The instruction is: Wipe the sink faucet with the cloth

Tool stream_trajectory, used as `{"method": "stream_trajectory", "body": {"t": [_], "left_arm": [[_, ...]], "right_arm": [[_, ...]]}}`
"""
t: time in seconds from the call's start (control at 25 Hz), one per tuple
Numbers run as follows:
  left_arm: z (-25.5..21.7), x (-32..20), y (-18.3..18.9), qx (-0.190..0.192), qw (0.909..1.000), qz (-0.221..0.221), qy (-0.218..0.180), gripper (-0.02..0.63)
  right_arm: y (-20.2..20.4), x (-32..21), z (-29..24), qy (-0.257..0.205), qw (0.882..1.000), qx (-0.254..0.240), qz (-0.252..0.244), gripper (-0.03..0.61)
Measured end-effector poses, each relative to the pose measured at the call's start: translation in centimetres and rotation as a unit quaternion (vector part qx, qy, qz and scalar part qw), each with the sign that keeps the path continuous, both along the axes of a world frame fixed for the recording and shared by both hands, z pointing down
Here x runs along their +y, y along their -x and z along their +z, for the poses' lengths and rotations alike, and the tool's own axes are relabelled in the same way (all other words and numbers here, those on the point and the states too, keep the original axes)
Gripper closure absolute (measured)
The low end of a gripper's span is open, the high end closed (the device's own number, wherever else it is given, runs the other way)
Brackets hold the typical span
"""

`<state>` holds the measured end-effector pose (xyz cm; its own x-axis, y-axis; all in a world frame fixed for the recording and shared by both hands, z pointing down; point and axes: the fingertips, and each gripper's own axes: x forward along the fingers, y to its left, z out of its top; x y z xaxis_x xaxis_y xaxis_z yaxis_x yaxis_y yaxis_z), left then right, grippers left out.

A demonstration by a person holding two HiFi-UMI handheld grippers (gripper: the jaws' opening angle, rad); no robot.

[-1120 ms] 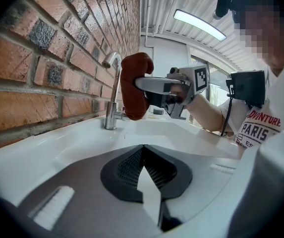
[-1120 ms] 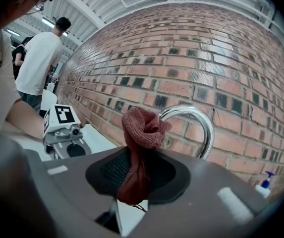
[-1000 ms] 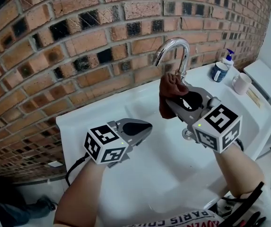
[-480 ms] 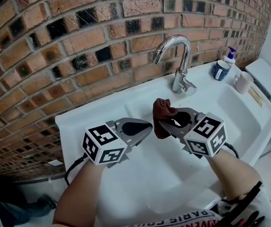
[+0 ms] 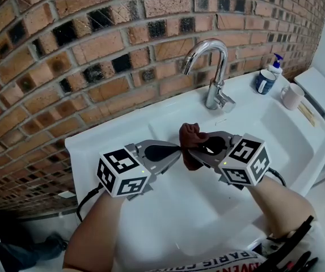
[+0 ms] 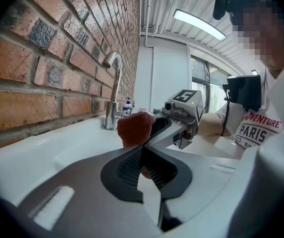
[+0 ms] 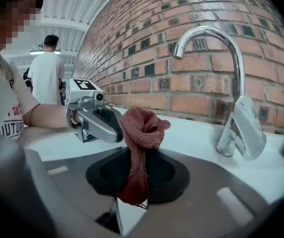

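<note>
Head view puts the chrome faucet [image 5: 216, 67] at about 1 o'clock on the white sink [image 5: 298, 135], with both tools well apart from it, down toward 7 o'clock of its base and over the basin. The right gripper [image 5: 193, 151] is pinching the reddish-brown cloth [image 5: 189, 141]: in the right gripper view the fabric runs up between the dark pads and bunches in a knot above the tips. The left gripper [image 5: 177, 148] comes in from 9 o'clock with its jaws pressed together; its tips sit right at the cloth's edge, touching it or just beside it, and I see nothing caught between them. No part of the cloth touches the faucet, so no wiping stroke is under way. Whether the spout and lever were rubbed already cannot be read from the metal; it looks bright either way. Judged from this, the cloth has yet to reach the faucet at 1 o'clock.
</note>
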<state>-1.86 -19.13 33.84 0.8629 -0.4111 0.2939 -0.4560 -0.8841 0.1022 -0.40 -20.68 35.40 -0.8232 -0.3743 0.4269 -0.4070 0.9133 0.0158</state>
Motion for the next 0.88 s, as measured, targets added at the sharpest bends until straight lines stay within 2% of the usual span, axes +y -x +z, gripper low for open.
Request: {"method": "stream_trajectory", "body": {"t": [0.88], "left_arm": [[0.01, -0.04, -0.02, -0.002, 1.0, 0.0, -0.001, 0.614]], "right_arm": [[-0.06, 0.02, 0.09, -0.007, 1.0, 0.005, -0.004, 0.495]]}}
